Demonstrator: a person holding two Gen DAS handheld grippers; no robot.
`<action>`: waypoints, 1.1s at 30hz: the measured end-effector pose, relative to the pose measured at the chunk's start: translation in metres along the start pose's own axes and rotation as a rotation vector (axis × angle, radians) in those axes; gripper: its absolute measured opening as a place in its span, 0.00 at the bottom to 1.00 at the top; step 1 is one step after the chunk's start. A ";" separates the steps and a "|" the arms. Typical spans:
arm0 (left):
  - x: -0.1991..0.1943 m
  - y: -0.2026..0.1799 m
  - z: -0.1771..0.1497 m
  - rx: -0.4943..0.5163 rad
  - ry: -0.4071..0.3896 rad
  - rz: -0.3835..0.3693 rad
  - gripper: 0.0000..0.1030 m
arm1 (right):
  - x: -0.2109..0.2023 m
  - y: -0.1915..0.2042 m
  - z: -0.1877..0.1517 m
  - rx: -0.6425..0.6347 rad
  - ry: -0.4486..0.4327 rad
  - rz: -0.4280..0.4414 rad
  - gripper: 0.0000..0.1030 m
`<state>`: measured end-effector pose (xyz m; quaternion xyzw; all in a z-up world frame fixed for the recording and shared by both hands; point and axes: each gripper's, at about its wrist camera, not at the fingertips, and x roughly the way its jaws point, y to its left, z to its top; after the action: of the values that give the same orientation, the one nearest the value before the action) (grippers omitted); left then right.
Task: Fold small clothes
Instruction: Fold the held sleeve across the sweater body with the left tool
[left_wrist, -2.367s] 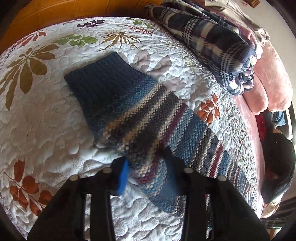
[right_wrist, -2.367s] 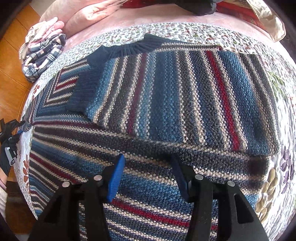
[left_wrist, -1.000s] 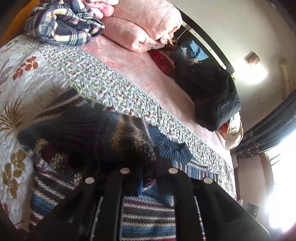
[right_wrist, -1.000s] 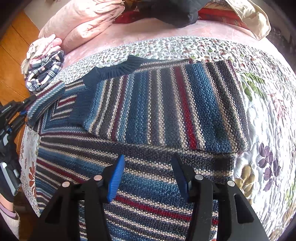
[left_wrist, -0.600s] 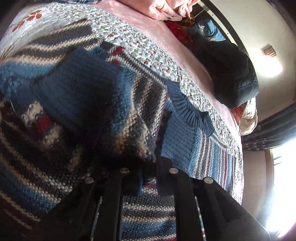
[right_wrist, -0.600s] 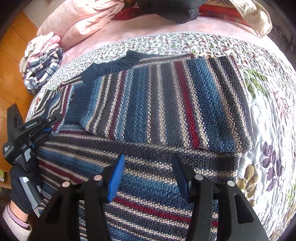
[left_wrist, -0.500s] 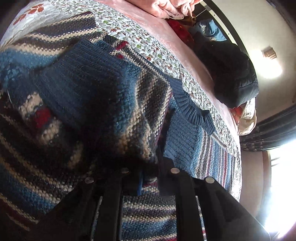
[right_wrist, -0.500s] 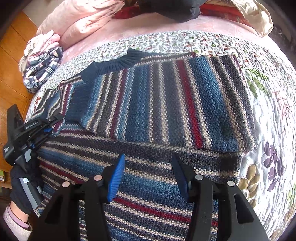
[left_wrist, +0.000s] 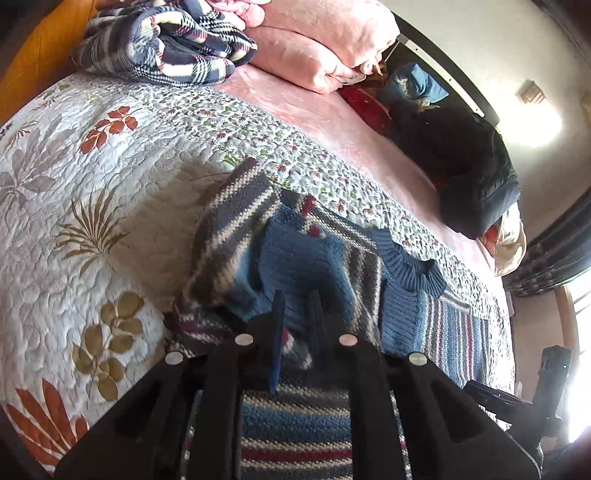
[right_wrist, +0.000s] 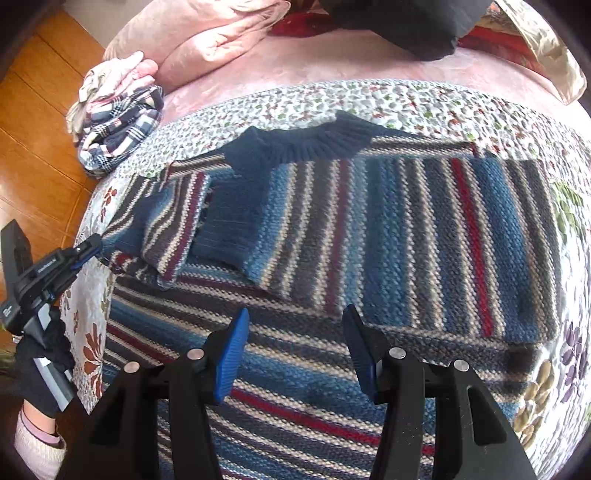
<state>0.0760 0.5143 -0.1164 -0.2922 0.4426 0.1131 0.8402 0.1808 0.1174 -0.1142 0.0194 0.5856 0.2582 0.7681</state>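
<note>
A striped knitted sweater (right_wrist: 369, 236) is shown spread on a floral quilt (right_wrist: 399, 99), its dark ribbed collar (right_wrist: 295, 144) at the far edge. Its long axis runs from the collar toward the near edge, under the right gripper (right_wrist: 295, 347). One sleeve (right_wrist: 461, 236) is seen folded across the chest from the right; the other sleeve (right_wrist: 162, 229) is laid inward at the far left, its ribbed cuff (left_wrist: 295, 273) just ahead of the left gripper (left_wrist: 295, 325).

The left gripper is seen nearly closed, with a narrow gap between its fingers; whether knit is pinched there cannot be told from the left wrist view, and in the right wrist view its tips appear at the sleeve's left edge. The right gripper is released, jaws wide apart, hovering above the lower body of the sweater with nothing between them.

The left sleeve lies nearer the left gripper, directly ahead of it; the hem and lower body lie nearer the right gripper. A lengthwise fold toward the collar is judged the likely remaining step.

A plaid cloth bundle (right_wrist: 118, 140), pink pillows (left_wrist: 325, 48) and a dark jacket (left_wrist: 469, 162) lie farther off, well apart from the sweater. Nothing is seen in the way.
</note>
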 end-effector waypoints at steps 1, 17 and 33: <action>0.009 0.003 0.003 0.012 0.016 0.021 0.11 | 0.002 0.007 0.004 -0.007 0.002 0.003 0.51; -0.010 0.037 0.004 -0.066 -0.018 -0.050 0.24 | 0.078 0.098 0.065 -0.019 0.122 0.126 0.51; -0.027 0.061 0.002 -0.102 -0.016 -0.011 0.25 | 0.082 0.137 0.078 -0.112 0.079 0.146 0.10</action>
<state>0.0342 0.5664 -0.1179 -0.3361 0.4279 0.1333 0.8283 0.2151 0.2918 -0.1173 0.0089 0.5972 0.3462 0.7235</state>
